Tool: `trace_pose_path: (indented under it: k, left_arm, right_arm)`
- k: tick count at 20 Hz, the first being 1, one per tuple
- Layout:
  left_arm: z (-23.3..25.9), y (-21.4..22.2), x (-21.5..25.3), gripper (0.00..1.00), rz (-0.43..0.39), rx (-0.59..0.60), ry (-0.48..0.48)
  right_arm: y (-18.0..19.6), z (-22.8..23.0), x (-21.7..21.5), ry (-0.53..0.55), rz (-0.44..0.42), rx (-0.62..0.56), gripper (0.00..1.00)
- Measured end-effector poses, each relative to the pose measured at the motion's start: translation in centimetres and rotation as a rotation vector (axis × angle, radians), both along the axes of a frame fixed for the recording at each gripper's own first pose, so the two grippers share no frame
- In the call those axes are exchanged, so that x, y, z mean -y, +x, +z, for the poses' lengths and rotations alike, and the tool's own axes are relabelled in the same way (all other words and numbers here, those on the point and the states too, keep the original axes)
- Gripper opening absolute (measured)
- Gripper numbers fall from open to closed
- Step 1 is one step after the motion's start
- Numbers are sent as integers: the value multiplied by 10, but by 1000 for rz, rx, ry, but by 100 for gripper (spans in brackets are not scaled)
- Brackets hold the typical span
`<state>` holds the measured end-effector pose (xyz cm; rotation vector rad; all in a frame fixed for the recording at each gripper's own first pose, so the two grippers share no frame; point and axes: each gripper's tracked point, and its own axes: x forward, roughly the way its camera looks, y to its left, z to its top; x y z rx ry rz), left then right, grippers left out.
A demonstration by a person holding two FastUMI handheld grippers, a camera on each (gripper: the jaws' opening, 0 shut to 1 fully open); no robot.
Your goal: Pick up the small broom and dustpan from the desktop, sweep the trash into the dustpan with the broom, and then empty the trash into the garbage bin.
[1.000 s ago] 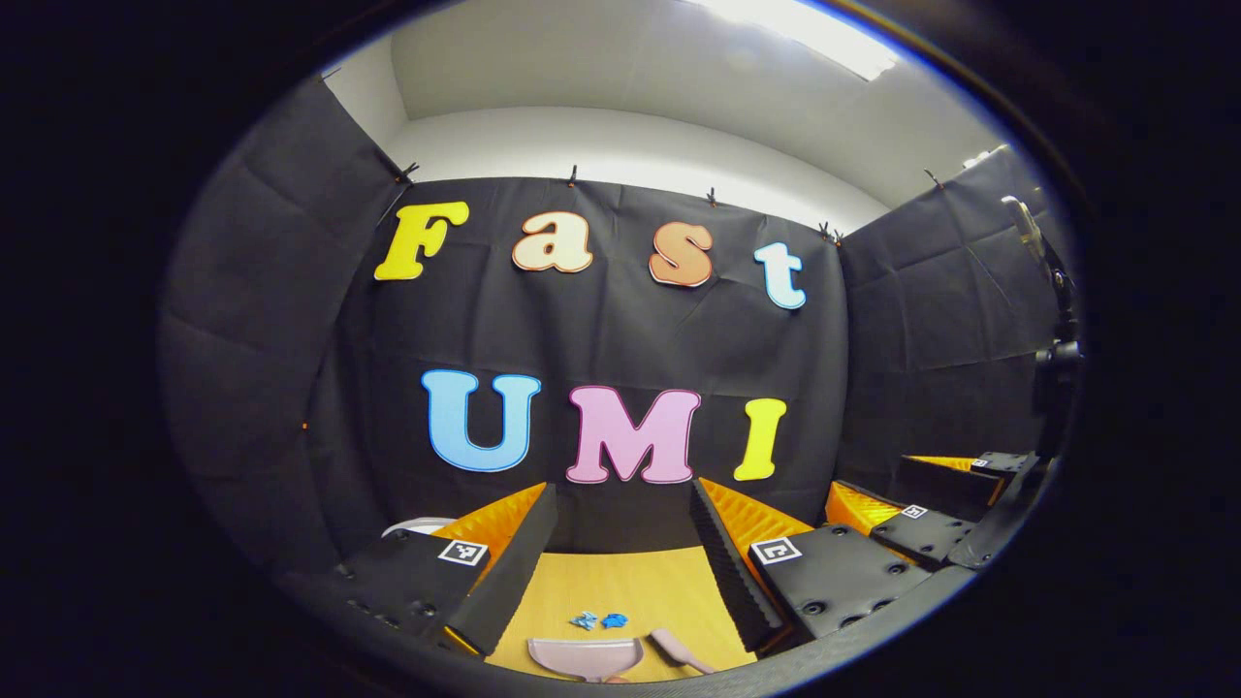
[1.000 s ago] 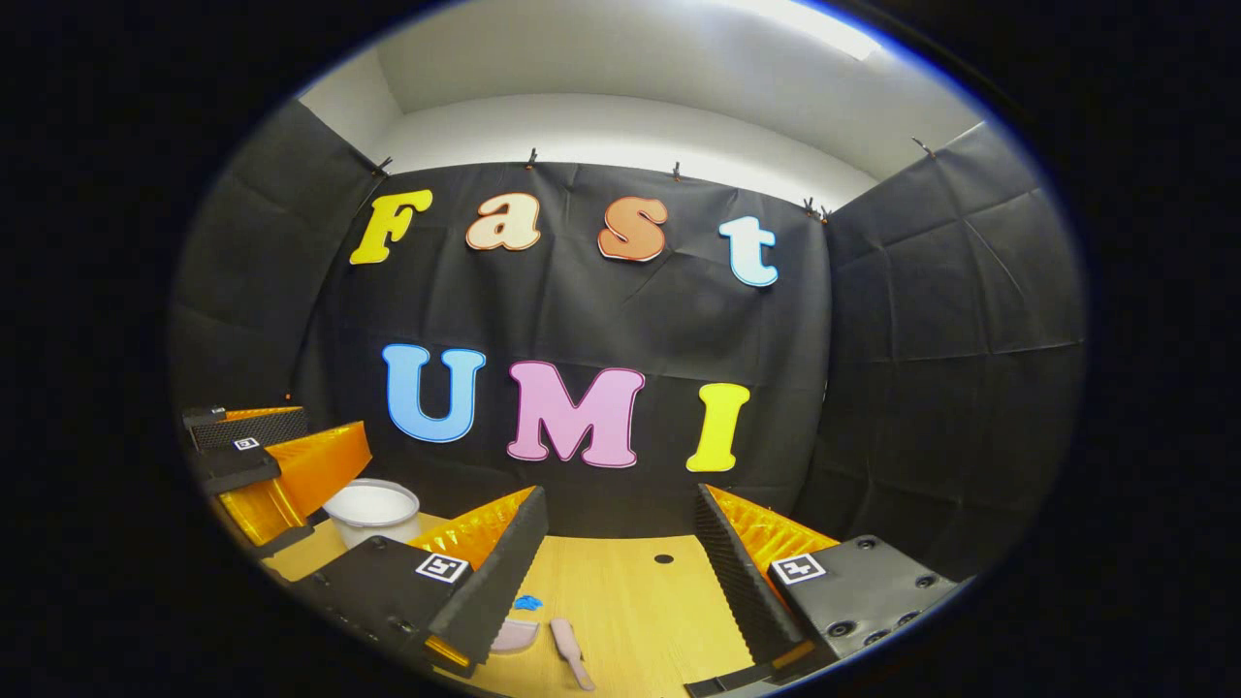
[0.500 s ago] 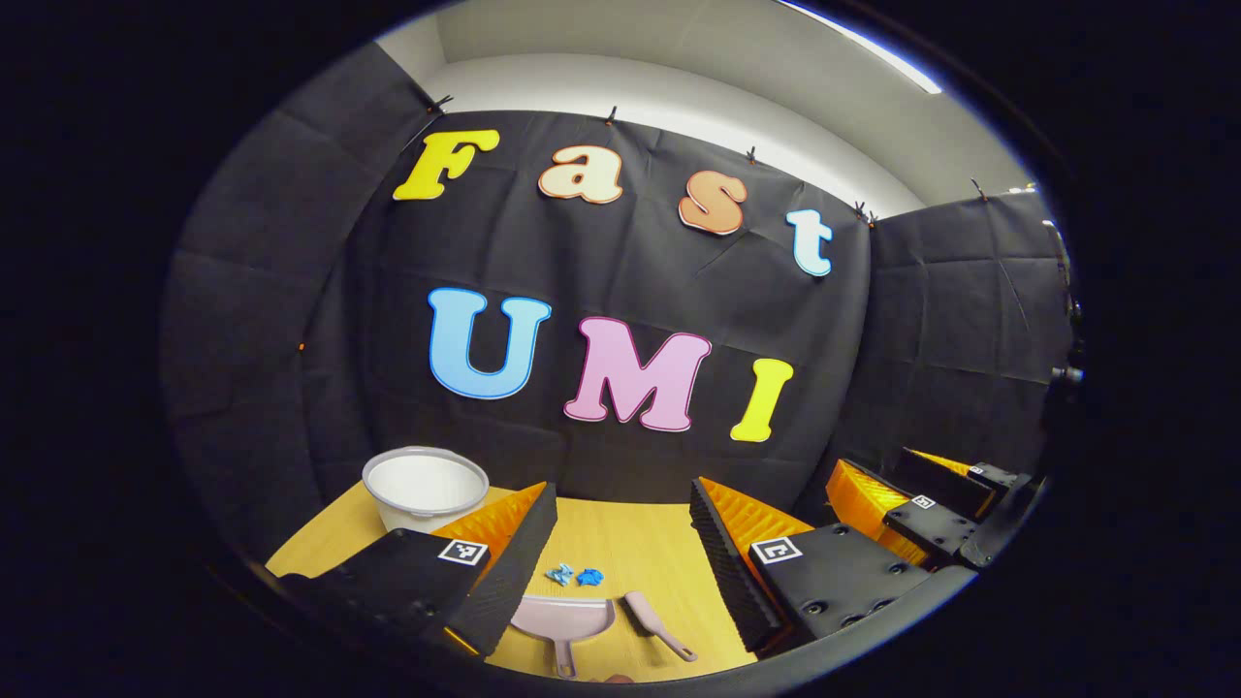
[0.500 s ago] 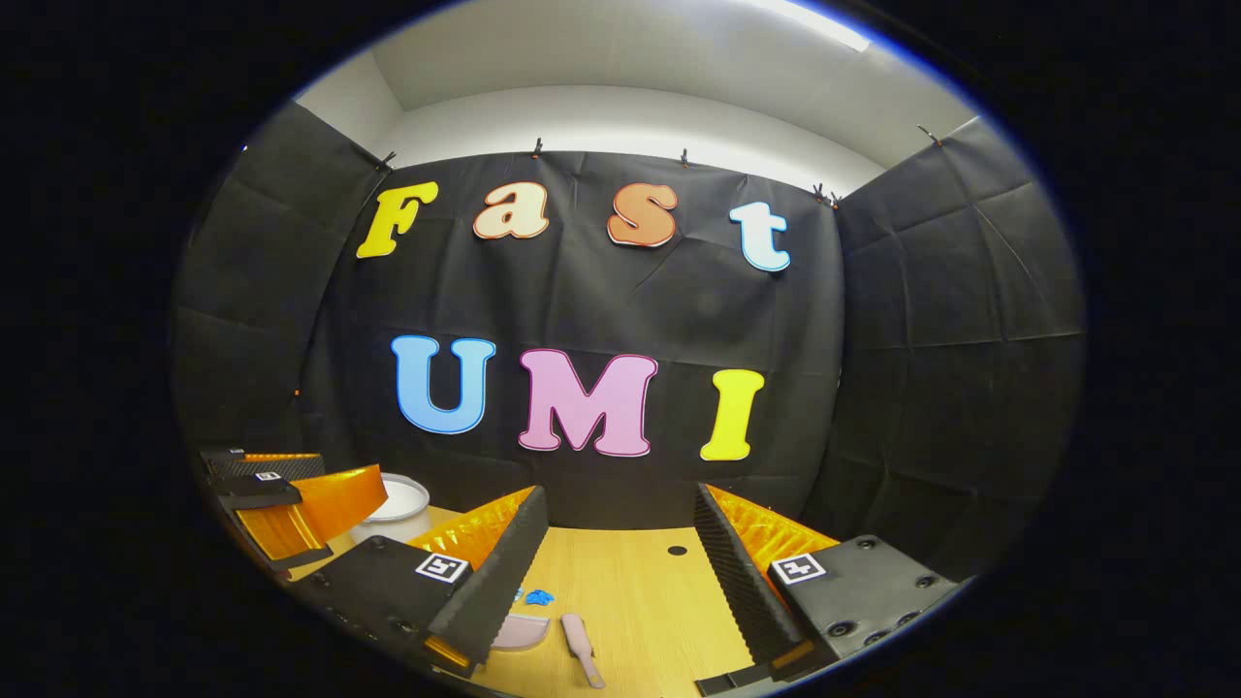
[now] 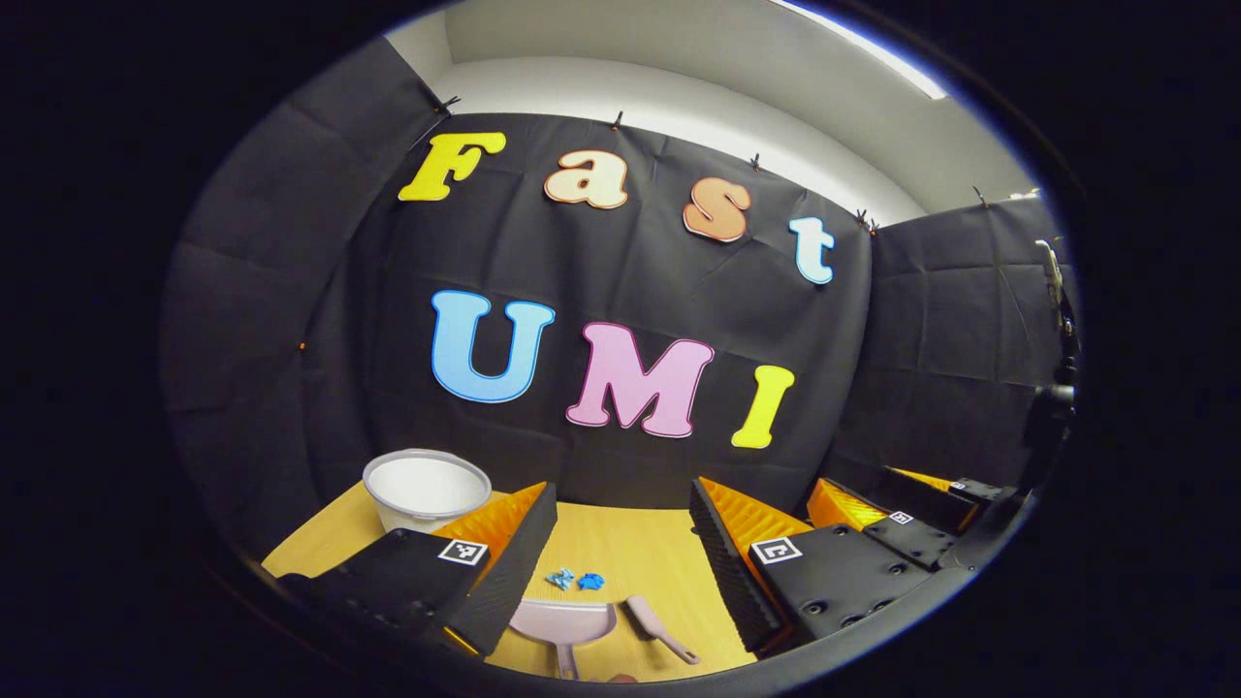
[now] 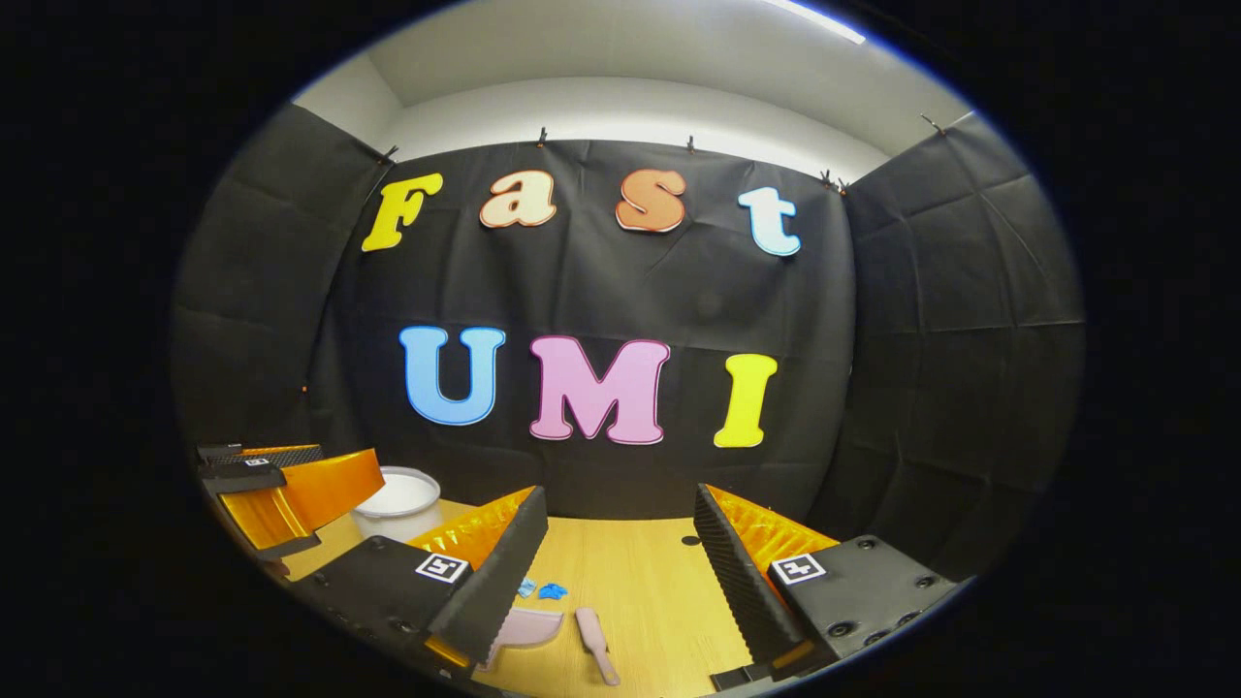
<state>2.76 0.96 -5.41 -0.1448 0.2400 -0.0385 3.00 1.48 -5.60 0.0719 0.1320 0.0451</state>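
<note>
Both grippers' jaws stand apart, empty — dustpan point(image 5: 562, 621) and broom point(image 5: 657, 626) lie on the bench point(image 5: 630, 553) between the left gripper's point(image 5: 620, 543) jaws.

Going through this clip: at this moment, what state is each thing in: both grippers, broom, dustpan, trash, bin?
Left gripper: open, holding nothing.
Right gripper: open, holding nothing.
Dustpan: lying on the desk, not picked up.
Broom: lying on the desk beside the dustpan, not picked up.
Trash: unswept, on the desk just beyond the dustpan.
Bin: upright on the desk, looks empty.
</note>
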Motion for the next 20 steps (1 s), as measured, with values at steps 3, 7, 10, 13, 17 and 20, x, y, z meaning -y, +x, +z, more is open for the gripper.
trace_pose_path:
  k: [3, 7, 10, 13, 17, 20]
  left_arm:
    - [1, 0, -2, 81, 15, -9, 2]
    - [-2, 1, -4, 81, 19, -14, 11]
    - [-4, 3, -5, 81, 11, -33, 10]
    - [-11, 7, -4, 81, 9, -61, 11]
    - [-57, 22, 8, 81, -41, -207, 14]
    - [-90, 34, 6, 81, -36, -313, 35]
  right_arm:
    - [3, -3, -4, 15, 5, -19, 97]
    - [9, -6, -5, 16, 1, -28, 97]
    - [10, -7, -5, 10, -6, -35, 97]
    - [15, -13, -9, 10, -4, -53, 97]
    - [25, -34, -22, 24, 29, -89, 97]
    - [43, -68, -24, 51, 47, -169, 97]
